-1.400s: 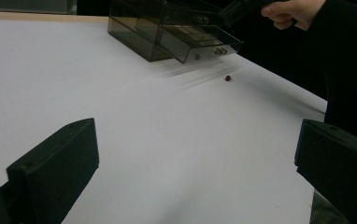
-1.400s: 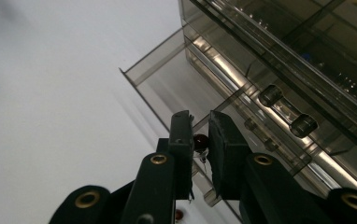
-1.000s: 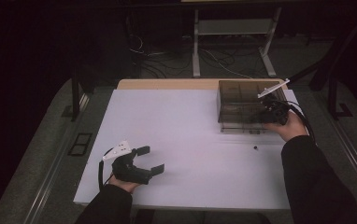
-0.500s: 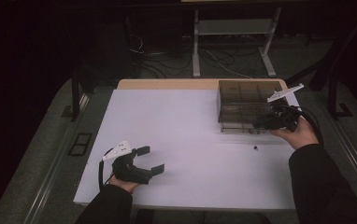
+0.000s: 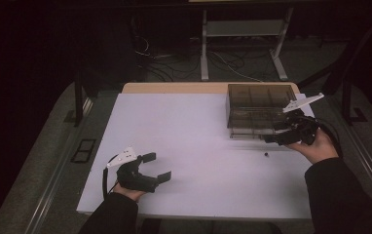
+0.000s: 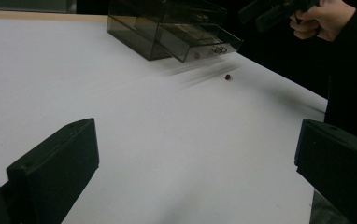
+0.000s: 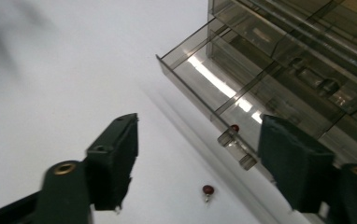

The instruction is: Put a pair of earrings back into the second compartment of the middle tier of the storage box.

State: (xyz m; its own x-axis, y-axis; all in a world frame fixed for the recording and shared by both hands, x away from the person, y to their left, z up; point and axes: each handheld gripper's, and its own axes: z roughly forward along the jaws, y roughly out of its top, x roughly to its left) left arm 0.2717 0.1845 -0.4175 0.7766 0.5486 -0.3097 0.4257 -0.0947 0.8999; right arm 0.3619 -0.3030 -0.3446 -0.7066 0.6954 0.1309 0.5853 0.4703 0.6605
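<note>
Now my right tongs (image 5: 274,135) hang just off the front of the smoky clear drawer box (image 5: 259,105), held in my right hand (image 5: 315,146) with the palm turned up and the wrist cocked, the grey plate on top tipped up toward the far right. The jaws point left and slightly toward the box front, and they have just been opening; nothing sits between them, so they are released. In the right gripper view the bottom drawer (image 7: 214,86) stands pulled out toward my side of the counter (image 5: 189,131), its small knob (image 7: 235,147) just ahead of the right-hand pad. A tiny dark red bead (image 7: 208,190) with a little loop lies on the counter just in front of that drawer, apart from it and below the gap between my jaws.

Over at the near left corner, my left tongs (image 5: 157,167) rest low over the counter, my left hand (image 5: 128,187) gripping them from behind with the forearm coming straight in from the near edge. Their jaws are spread wide and bare, pointing across the counter toward the box at the far right.

Seen from above, the box's long axis runs left to right along the far edge, and its drawers face me.
</note>
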